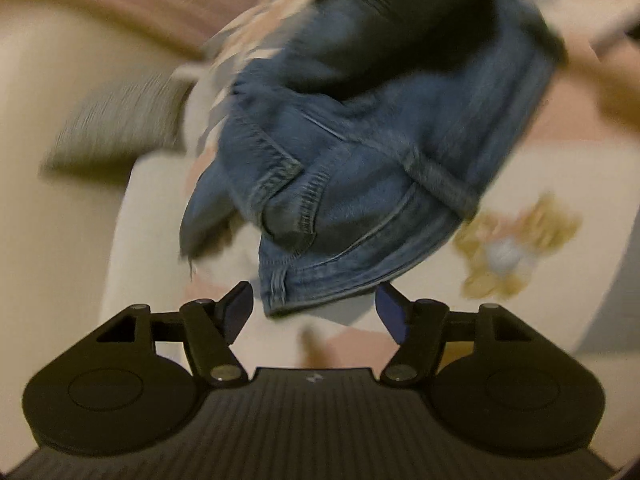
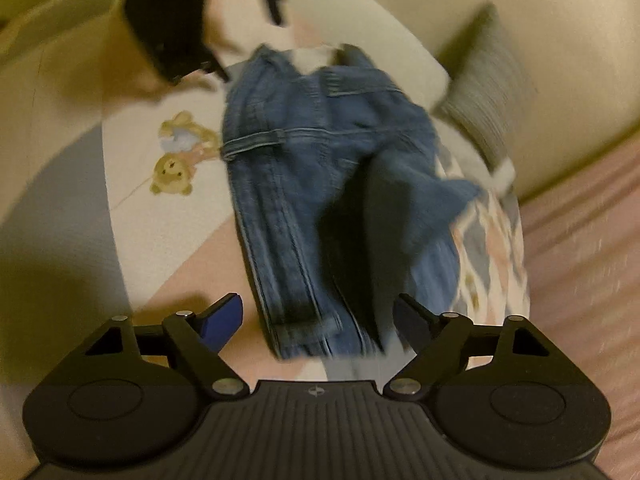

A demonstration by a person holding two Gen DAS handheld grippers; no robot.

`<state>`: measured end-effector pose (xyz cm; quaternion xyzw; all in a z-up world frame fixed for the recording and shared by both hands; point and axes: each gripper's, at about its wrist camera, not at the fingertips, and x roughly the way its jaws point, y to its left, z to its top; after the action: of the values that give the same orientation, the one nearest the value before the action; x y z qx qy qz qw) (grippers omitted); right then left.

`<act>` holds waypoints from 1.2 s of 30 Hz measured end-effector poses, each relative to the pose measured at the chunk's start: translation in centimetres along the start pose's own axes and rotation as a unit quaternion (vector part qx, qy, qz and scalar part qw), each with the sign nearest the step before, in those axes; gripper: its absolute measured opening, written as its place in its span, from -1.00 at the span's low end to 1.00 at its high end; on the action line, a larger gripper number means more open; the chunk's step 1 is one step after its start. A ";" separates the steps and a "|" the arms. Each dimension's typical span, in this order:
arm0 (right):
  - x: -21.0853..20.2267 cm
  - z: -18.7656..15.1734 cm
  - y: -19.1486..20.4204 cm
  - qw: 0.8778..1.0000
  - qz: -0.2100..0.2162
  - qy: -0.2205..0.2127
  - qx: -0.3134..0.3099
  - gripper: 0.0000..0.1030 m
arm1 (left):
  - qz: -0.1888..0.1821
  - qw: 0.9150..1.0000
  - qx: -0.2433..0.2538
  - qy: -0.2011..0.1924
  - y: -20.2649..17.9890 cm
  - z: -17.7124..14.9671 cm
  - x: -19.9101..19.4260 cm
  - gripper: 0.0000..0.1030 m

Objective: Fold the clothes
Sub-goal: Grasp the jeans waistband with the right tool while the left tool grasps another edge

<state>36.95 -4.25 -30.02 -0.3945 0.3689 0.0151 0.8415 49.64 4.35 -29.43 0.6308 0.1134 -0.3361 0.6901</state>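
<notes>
jeans (image 2: 320,184): flat on bear-print blanket (image 2: 168,220) | left tool (image 1: 314,308): fingers apart, waistband end just ahead | right tool (image 2: 318,320): fingers apart, leg hems between the tips, unclamped

Jeans (image 2: 320,184) on blanket (image 2: 160,220); pillow (image 2: 480,92) right of them, both tongs near their ends

Blue denim jeans (image 2: 320,184); cream bear-print blanket (image 2: 168,220); grey striped pillow (image 2: 484,92).

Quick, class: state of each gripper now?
Left gripper: open, holding nothing, at the jeans.
Right gripper: open, holding nothing.
</notes>
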 end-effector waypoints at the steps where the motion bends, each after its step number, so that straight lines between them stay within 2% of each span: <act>1: 0.7 0.1 0.5 1.000 -0.004 -0.001 -0.015 0.49 | 0.006 0.999 0.035 -0.004 -0.5 -0.5 0.9 0.29; 3: 2.1 0.2 1.4 0.999 -0.018 -0.001 -0.044 0.45 | 0.015 0.994 0.102 -0.018 -1.4 -1.6 2.5 0.30; 5: 3.5 0.1 2.0 0.997 -0.035 0.007 -0.067 0.38 | 0.020 0.988 0.148 -0.042 -2.0 -2.5 3.4 0.36; 8: 5.5 -0.1 2.5 0.994 -0.060 0.020 -0.091 0.34 | 0.027 0.983 0.170 -0.067 -1.6 -2.8 4.5 0.65; 10: 6.3 0.0 2.4 0.993 -0.075 0.015 -0.096 0.28 | 0.031 0.981 0.173 -0.080 -0.9 -2.7 5.4 0.98; 11: 6.5 0.1 2.3 0.992 -0.083 0.012 -0.094 0.16 | 0.031 0.981 0.171 -0.085 -0.4 -2.6 5.9 1.00; 12: 6.8 0.2 2.0 0.992 -0.091 0.010 -0.087 0.13 | 0.032 0.981 0.171 -0.092 0.0 -2.5 6.4 0.97; 14: 7.2 0.3 1.4 0.991 -0.109 0.007 -0.074 0.03 | 0.043 0.977 0.179 -0.104 0.3 -2.4 7.2 0.74; 15: 7.3 0.2 1.1 0.991 -0.117 0.006 -0.070 -0.09 | 0.044 0.976 0.183 -0.109 0.3 -2.3 7.4 0.50; 16: 7.4 0.2 0.8 0.990 -0.124 0.005 -0.067 -0.12 | 0.046 0.976 0.181 -0.112 0.3 -2.3 7.4 0.26; 17: 7.5 0.1 0.6 0.989 -0.129 0.003 -0.066 -0.12 | 0.042 0.978 0.172 -0.111 0.3 -2.3 7.4 0.11; 19: 8.0 0.1 0.7 0.988 -0.128 -0.001 -0.087 -0.11 | 0.034 0.981 0.158 -0.106 -0.1 -2.4 7.7 -0.43; 21: 8.7 0.1 1.0 0.985 -0.127 -0.005 -0.115 -0.04 | 0.041 0.980 0.166 -0.104 -1.1 -2.6 8.2 -0.57; 23: 9.6 0.4 1.2 0.982 -0.128 -0.007 -0.140 -0.04 | 0.056 0.978 0.170 -0.103 -1.5 -2.4 9.1 -0.57; 25: 10.3 0.9 0.9 0.982 -0.120 -0.003 -0.149 -0.19 | 0.058 0.979 0.167 -0.100 -1.1 -2.1 9.9 -0.59; 26: 10.5 1.3 0.3 0.985 -0.104 0.004 -0.138 -0.41 | 0.055 0.980 0.165 -0.098 -0.9 -1.9 10.0 -0.60; 27: 10.4 1.7 -0.4 0.989 -0.086 0.007 -0.120 -0.54 | 0.052 0.981 0.159 -0.095 -0.6 -1.7 10.0 -0.61; 29: 9.6 2.6 -2.3 0.995 -0.055 0.009 -0.083 -0.67 | 0.034 0.989 0.115 -0.081 0.9 -1.0 9.7 -0.63; 31: 8.5 3.5 -4.4 0.999 -0.027 0.006 -0.045 -0.69 | 0.003 0.997 0.040 -0.061 3.1 -0.2 9.0 -0.66; 32: 7.8 4.0 -5.5 1.000 -0.013 0.004 -0.027 -0.70 | -0.013 0.999 -0.004 -0.050 4.3 0.1 8.5 -0.67; 34: 5.8 4.5 -7.3 1.000 0.014 0.000 0.000 -0.71 | -0.035 0.995 -0.082 -0.034 6.1 0.2 6.8 -0.71; 36: 3.7 4.5 -8.8 0.999 0.040 -0.001 0.026 -0.71 | -0.050 0.987 -0.149 -0.024 7.8 0.1 4.2 -0.74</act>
<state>45.15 -8.19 -24.72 -0.3578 0.3836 0.0396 0.8504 57.46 2.76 -25.68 0.5060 0.1769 -0.3649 0.7613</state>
